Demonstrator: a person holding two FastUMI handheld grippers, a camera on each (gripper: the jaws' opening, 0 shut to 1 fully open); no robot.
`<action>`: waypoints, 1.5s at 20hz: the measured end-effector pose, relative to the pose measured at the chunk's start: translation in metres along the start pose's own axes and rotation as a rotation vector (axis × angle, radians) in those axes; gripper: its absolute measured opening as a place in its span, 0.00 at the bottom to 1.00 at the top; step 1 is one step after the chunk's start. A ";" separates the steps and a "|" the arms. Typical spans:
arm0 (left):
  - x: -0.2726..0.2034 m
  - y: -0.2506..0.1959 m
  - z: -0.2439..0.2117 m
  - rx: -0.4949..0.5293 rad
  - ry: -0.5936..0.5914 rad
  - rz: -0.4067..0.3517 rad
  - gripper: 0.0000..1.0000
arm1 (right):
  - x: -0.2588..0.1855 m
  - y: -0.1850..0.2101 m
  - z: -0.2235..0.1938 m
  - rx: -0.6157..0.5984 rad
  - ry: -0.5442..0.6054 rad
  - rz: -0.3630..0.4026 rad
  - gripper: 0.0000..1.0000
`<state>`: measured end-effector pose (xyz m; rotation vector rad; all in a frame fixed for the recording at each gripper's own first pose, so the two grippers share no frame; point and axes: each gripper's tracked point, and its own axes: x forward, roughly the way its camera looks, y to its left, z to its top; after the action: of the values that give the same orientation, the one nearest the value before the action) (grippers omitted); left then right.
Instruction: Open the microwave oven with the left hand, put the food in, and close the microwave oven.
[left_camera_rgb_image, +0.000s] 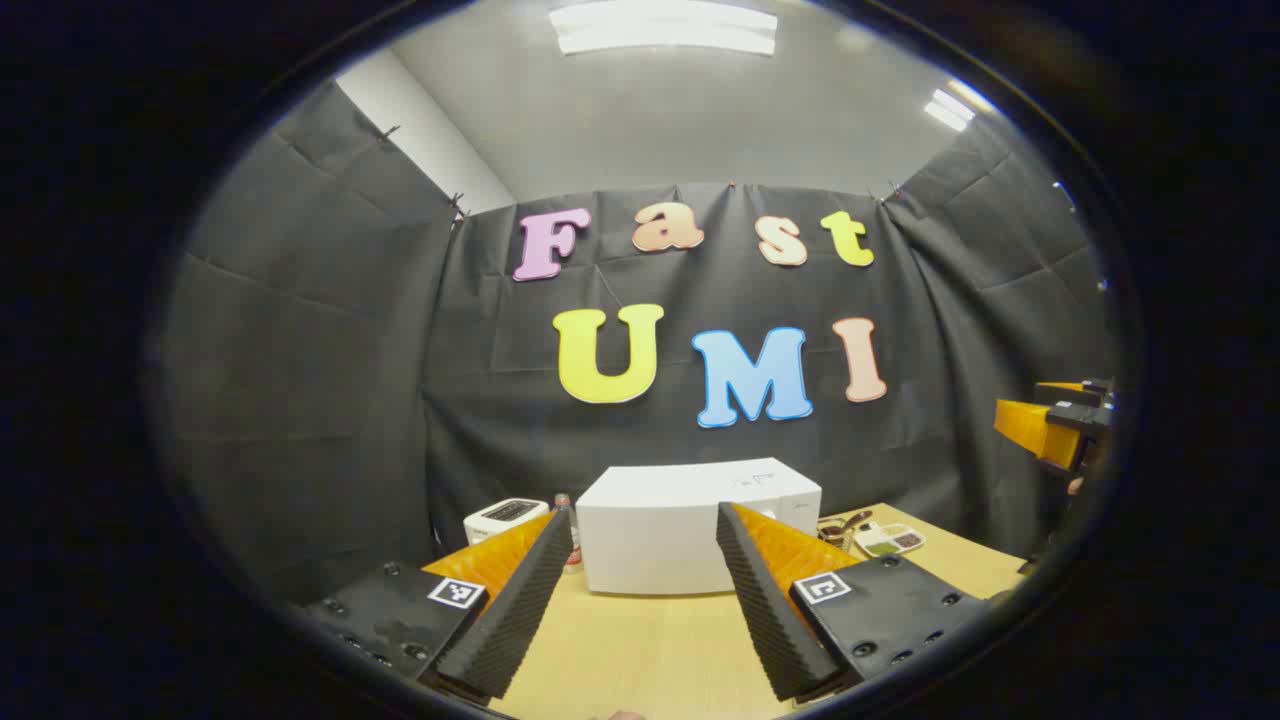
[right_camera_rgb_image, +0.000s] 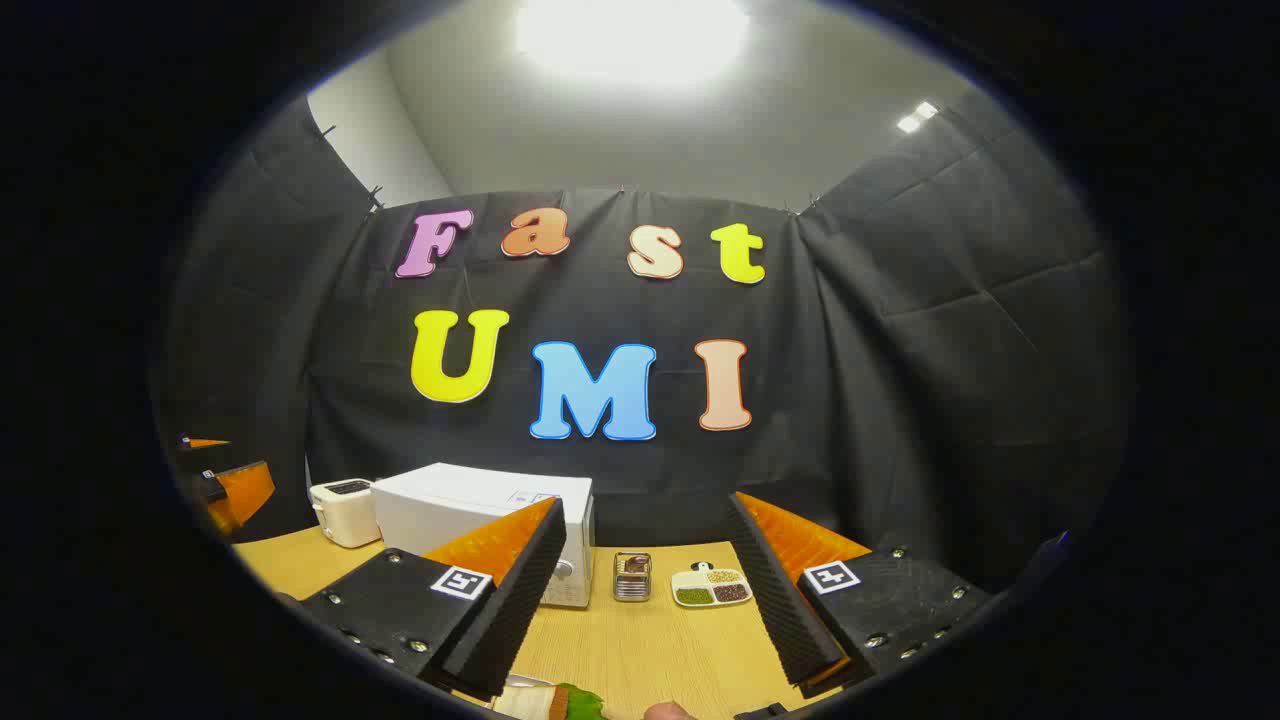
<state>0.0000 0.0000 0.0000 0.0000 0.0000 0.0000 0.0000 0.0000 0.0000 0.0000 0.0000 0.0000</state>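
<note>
The white microwave (left_camera_rgb_image: 680, 530) stands on the wooden table (left_camera_rgb_image: 650, 650) with its door closed, straight ahead of my left gripper (left_camera_rgb_image: 645, 515). That gripper is open and holds nothing. The right gripper view has the microwave (right_camera_rgb_image: 470, 510) at the left, beyond my right gripper (right_camera_rgb_image: 645, 505), which is open and holds nothing. At the bottom edge, just below the right gripper's fingers, lies a piece of food (right_camera_rgb_image: 560, 703), white, orange and green, mostly cut off. The right gripper (left_camera_rgb_image: 1060, 425) hangs at the far right of the left gripper view, and the left gripper (right_camera_rgb_image: 225, 485) at the far left of the right gripper view.
A white toaster (left_camera_rgb_image: 505, 518) sits left of the microwave. To the microwave's right are a small metal holder (right_camera_rgb_image: 632, 577) and a divided tray of grains (right_camera_rgb_image: 712, 587). Black cloth walls close the booth behind and at both sides. A fingertip (right_camera_rgb_image: 668, 712) shows at the bottom edge.
</note>
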 end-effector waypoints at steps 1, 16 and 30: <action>-0.001 -0.001 0.001 0.001 0.000 0.003 0.96 | 0.000 0.000 0.000 0.003 0.000 0.002 0.98; -0.006 -0.032 0.009 0.006 -0.016 0.015 0.96 | -0.004 -0.024 -0.001 0.009 -0.009 0.026 0.97; 0.048 -0.101 0.011 0.007 -0.044 0.007 0.96 | -0.013 -0.070 -0.007 0.038 -0.008 0.046 0.98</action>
<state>0.0480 -0.1007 0.0108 0.0075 -0.0440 0.0074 -0.0132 -0.0701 -0.0072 0.0376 -0.0083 0.0464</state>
